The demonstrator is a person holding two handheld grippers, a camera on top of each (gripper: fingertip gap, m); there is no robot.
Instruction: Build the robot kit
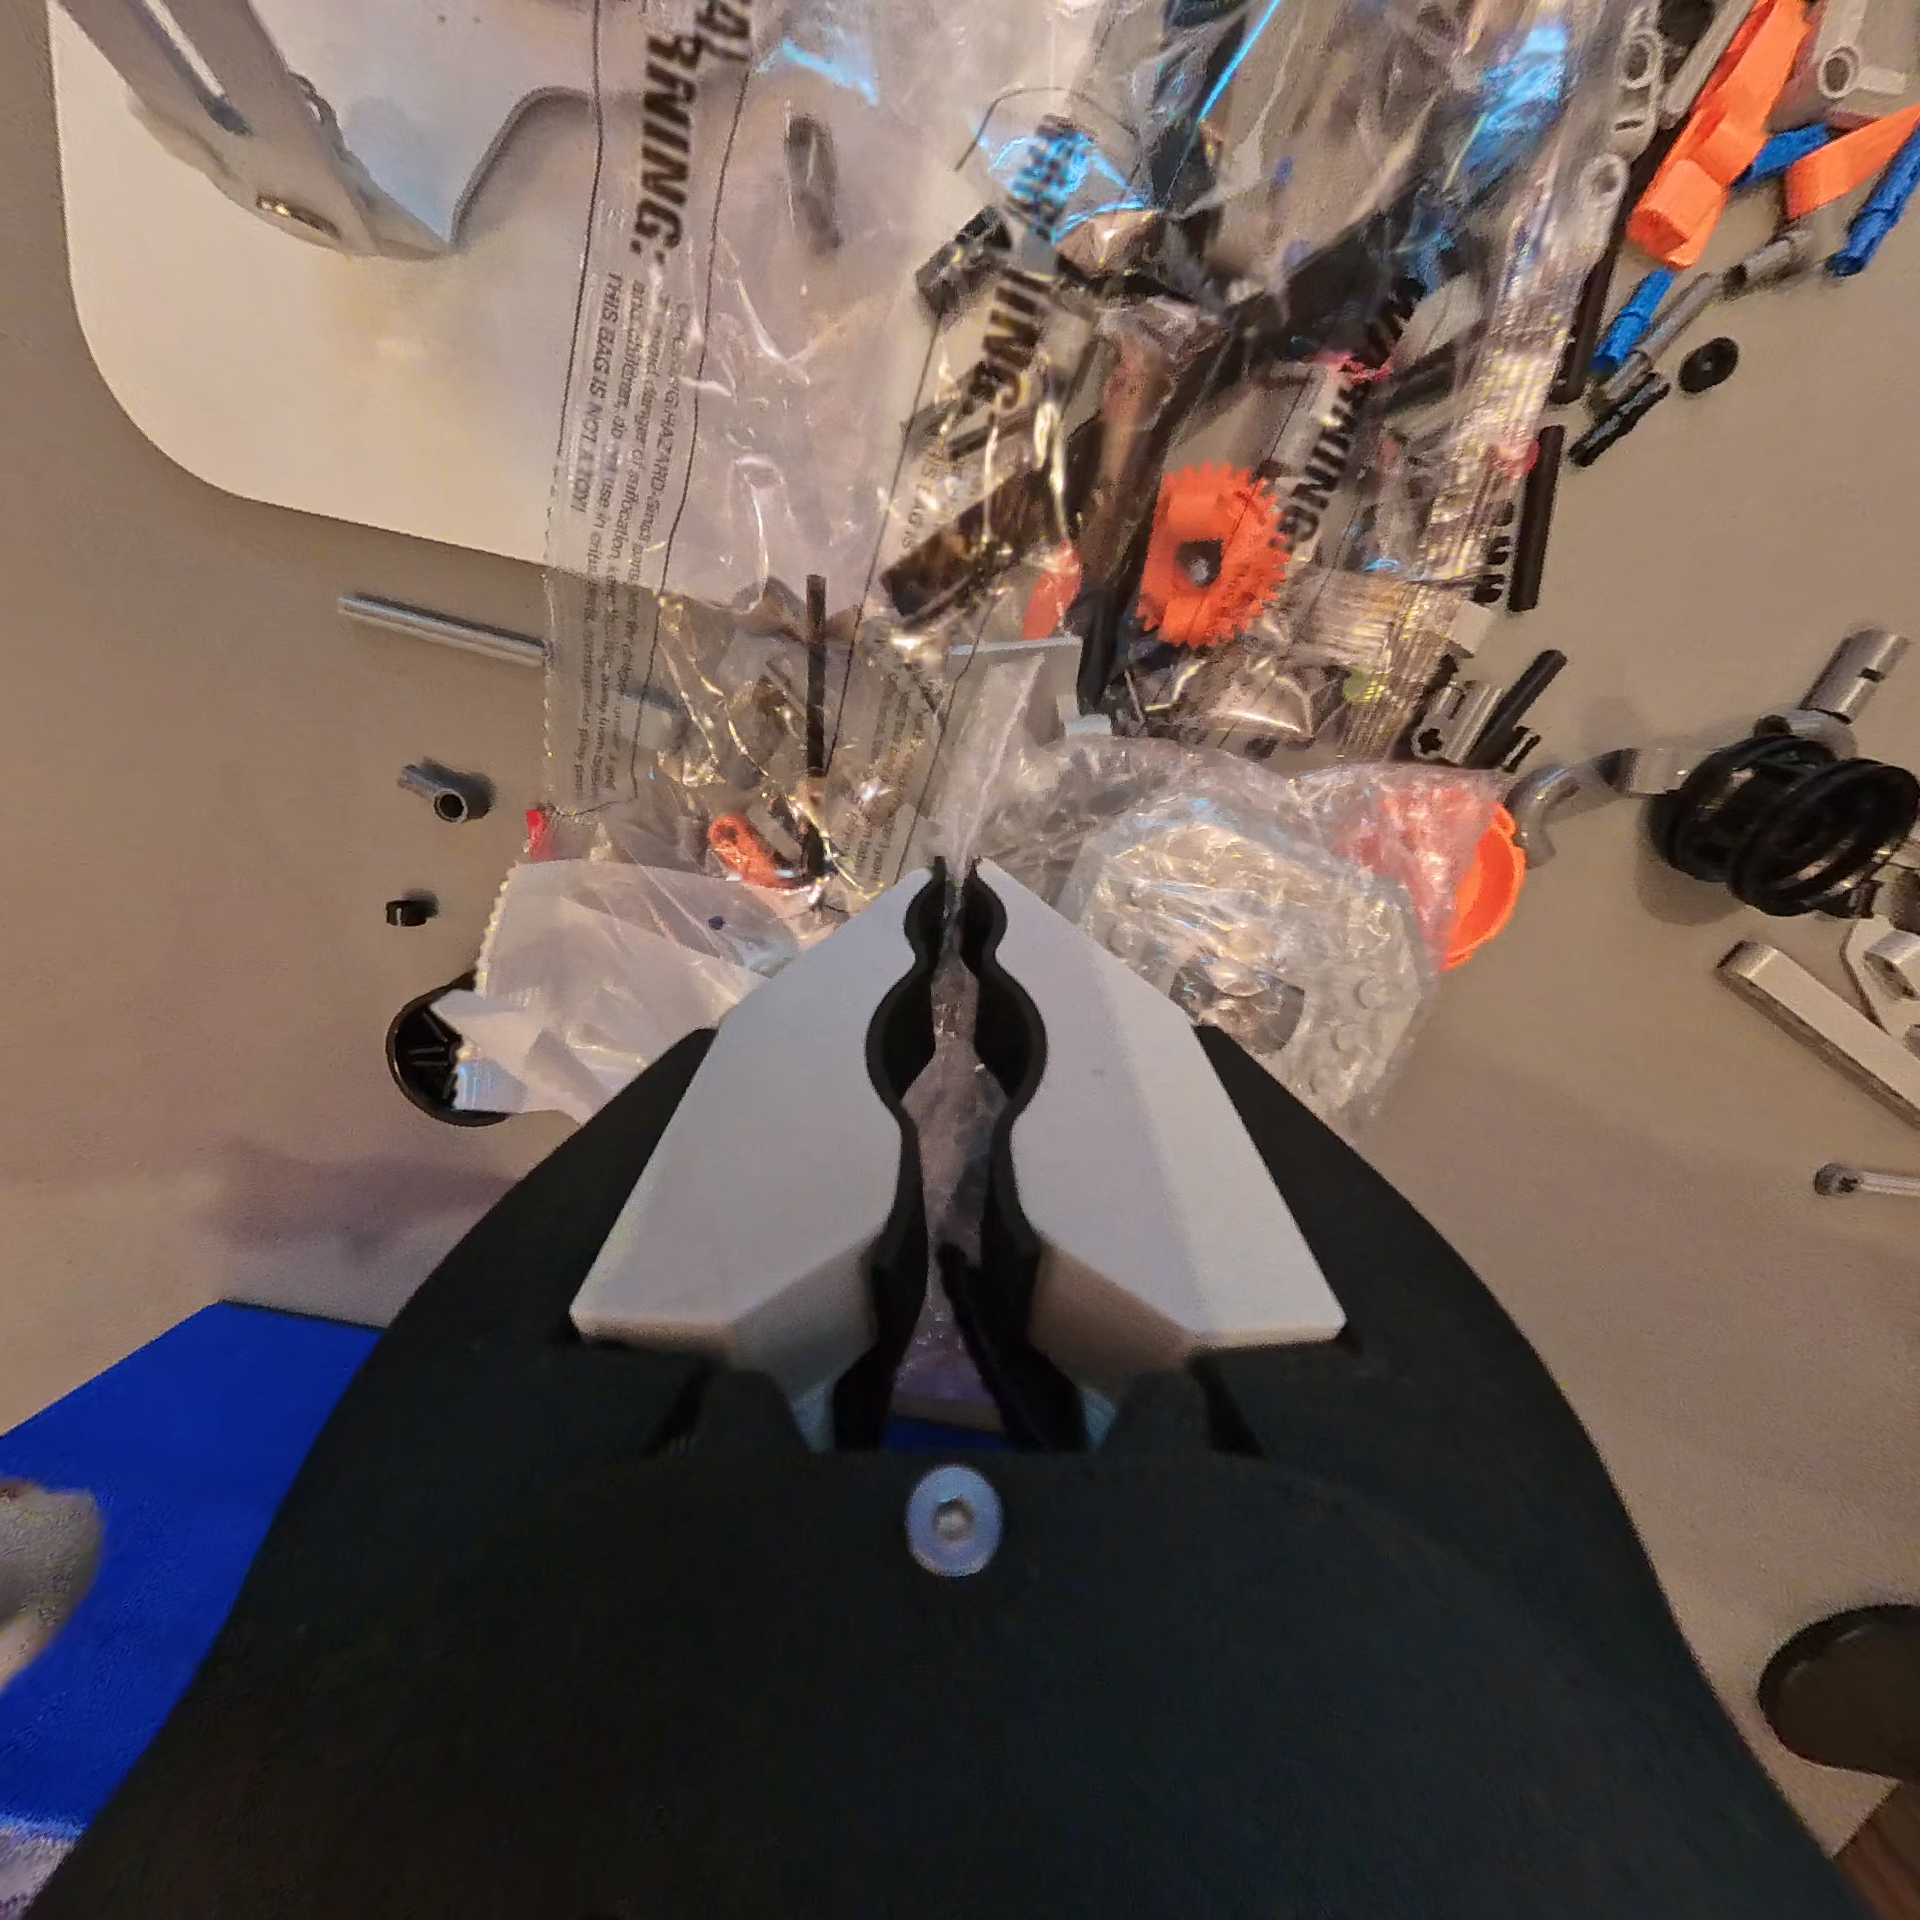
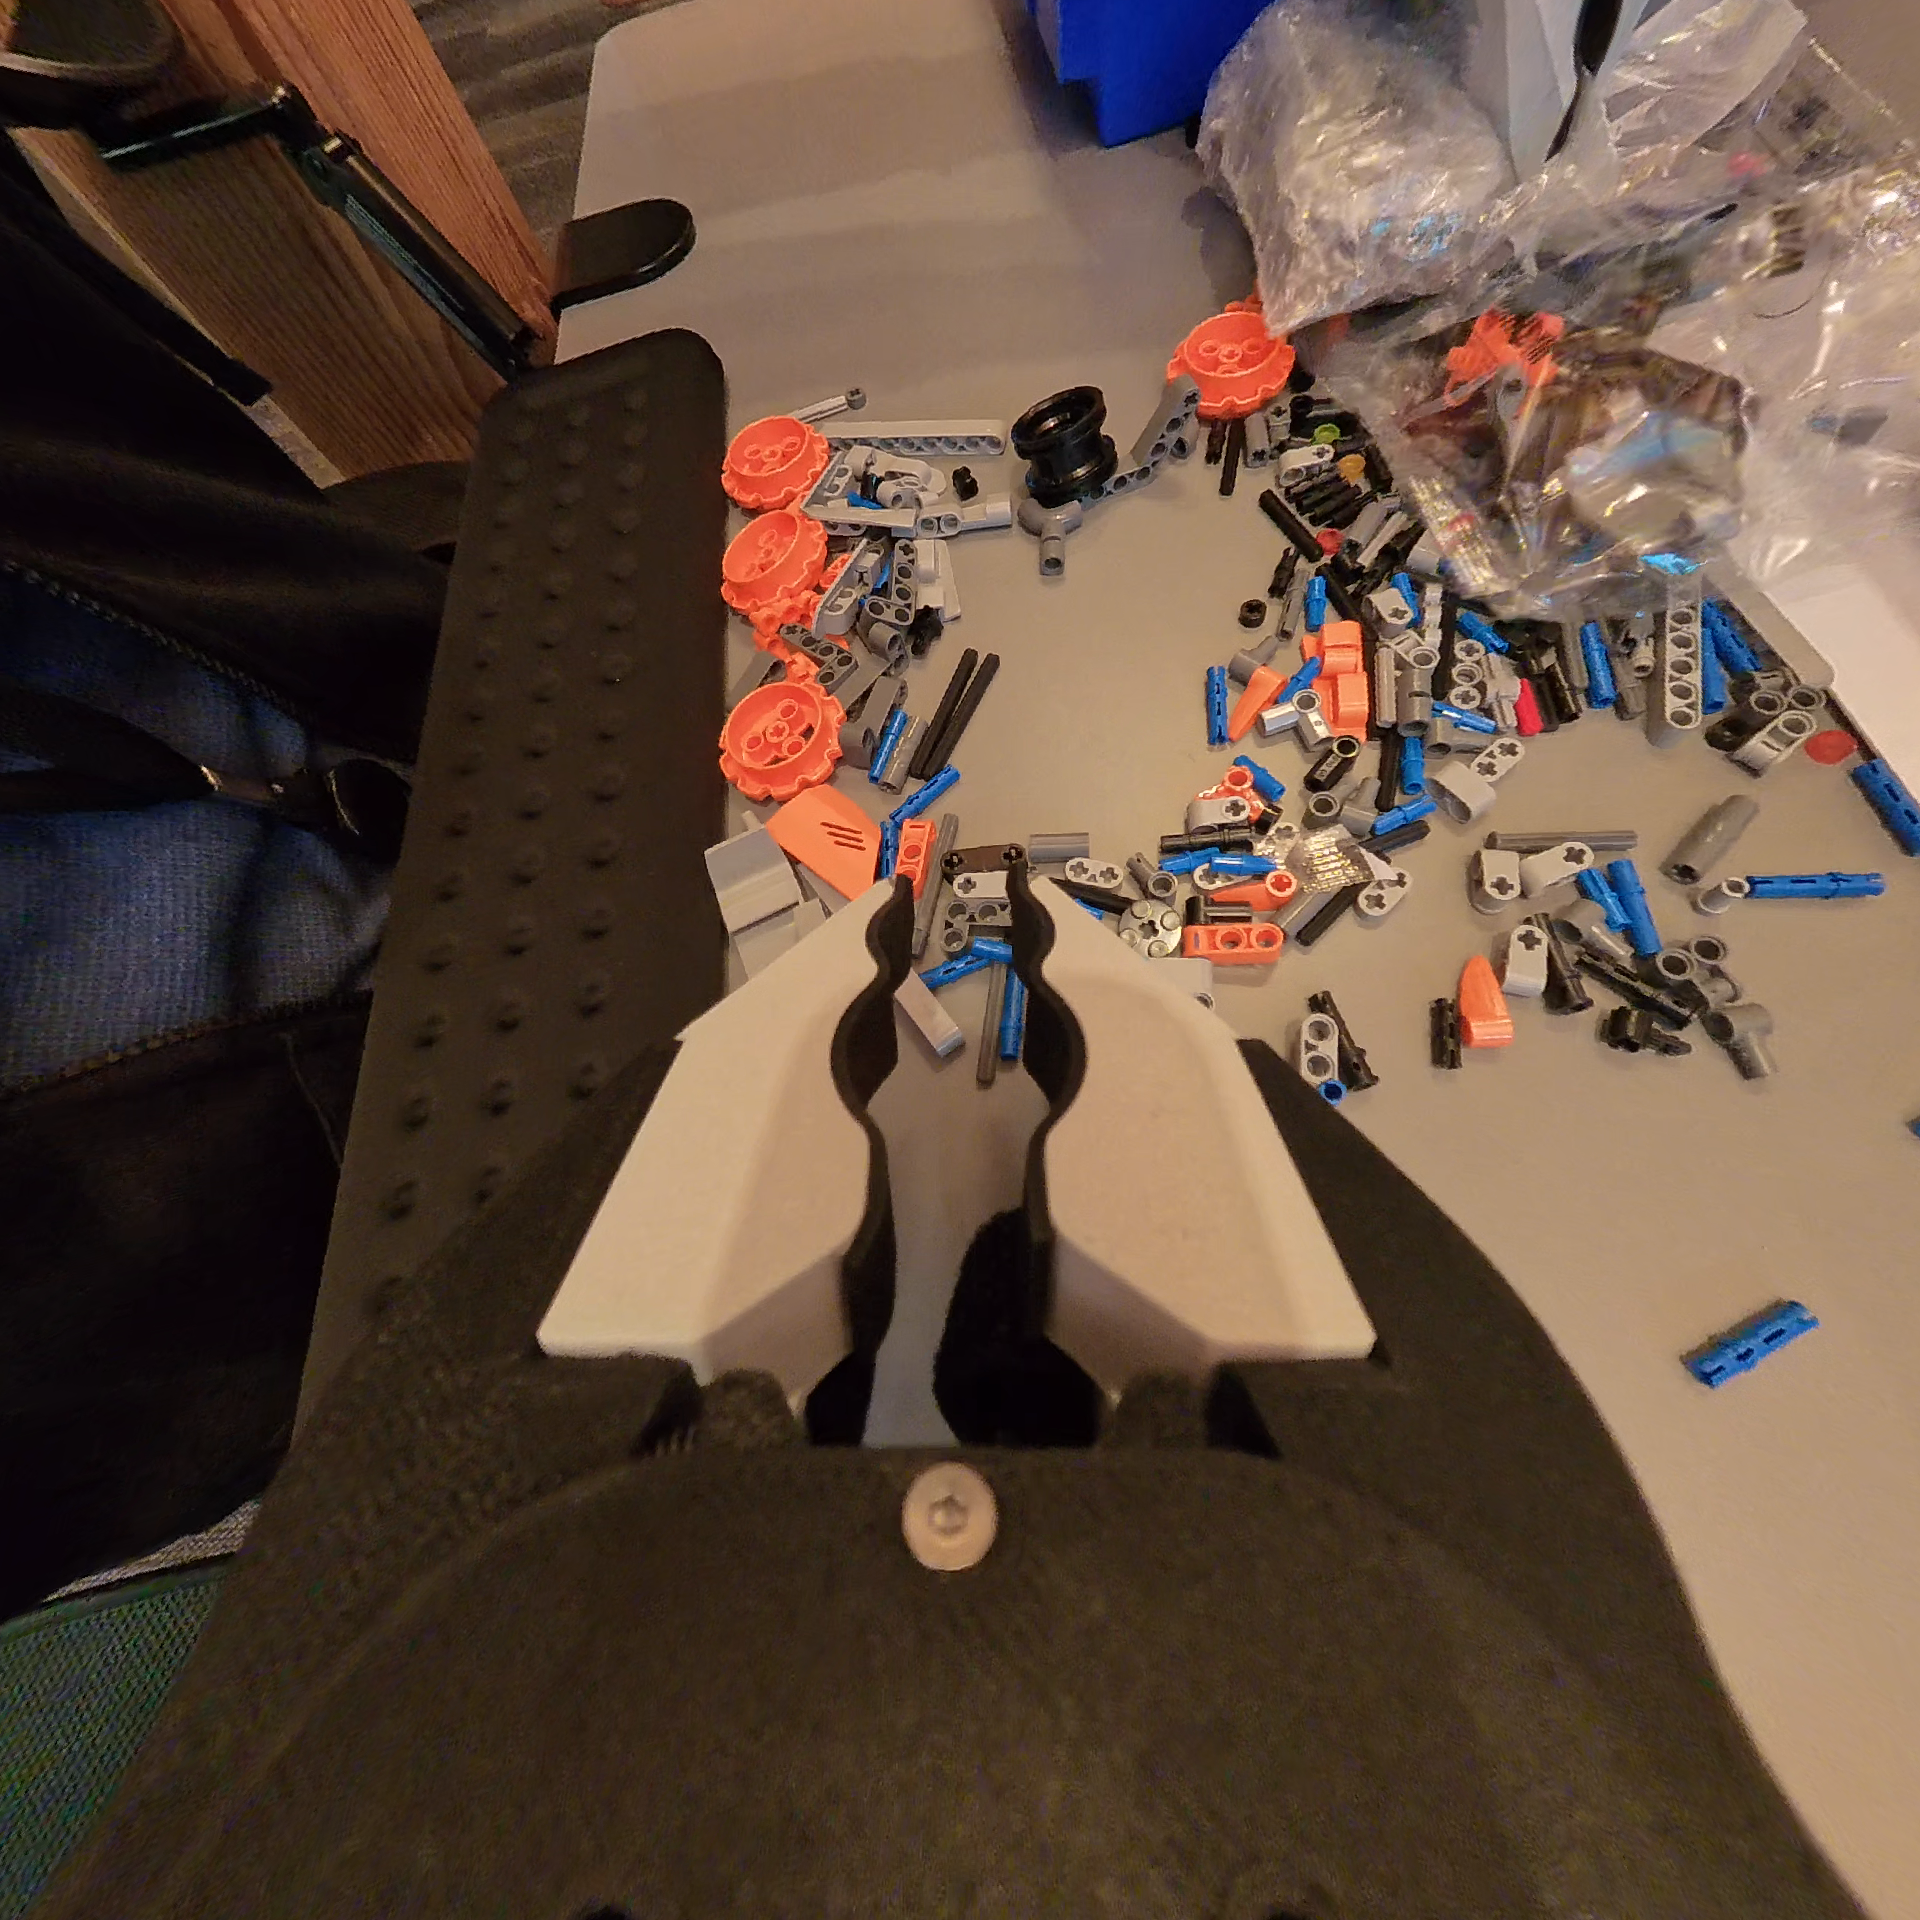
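My left gripper (image 1: 958, 878) is shut on a fold of a clear plastic bag (image 1: 987, 717); the film runs down between the pads. The bag stretches away from the fingertips and holds dark pieces and an orange gear (image 1: 1210, 566). It also shows in the right wrist view (image 2: 1579, 457). My right gripper (image 2: 964, 883) hovers over loose grey, blue, black and orange building pieces on the grey table (image 2: 1091, 665). Its jaws stand a little apart with a small dark brown two-hole piece (image 2: 982, 854) across the very tips.
A second clear bag with a grey plate (image 1: 1247, 935) lies right of the left fingers. A black spring part (image 1: 1787, 821), a white board (image 1: 260, 364) and a blue box (image 2: 1132, 62) are nearby. A black studded pad (image 2: 561, 727) and orange wheels (image 2: 777, 738) border the pile. There is about 30 cm between the tips of the two grippers.
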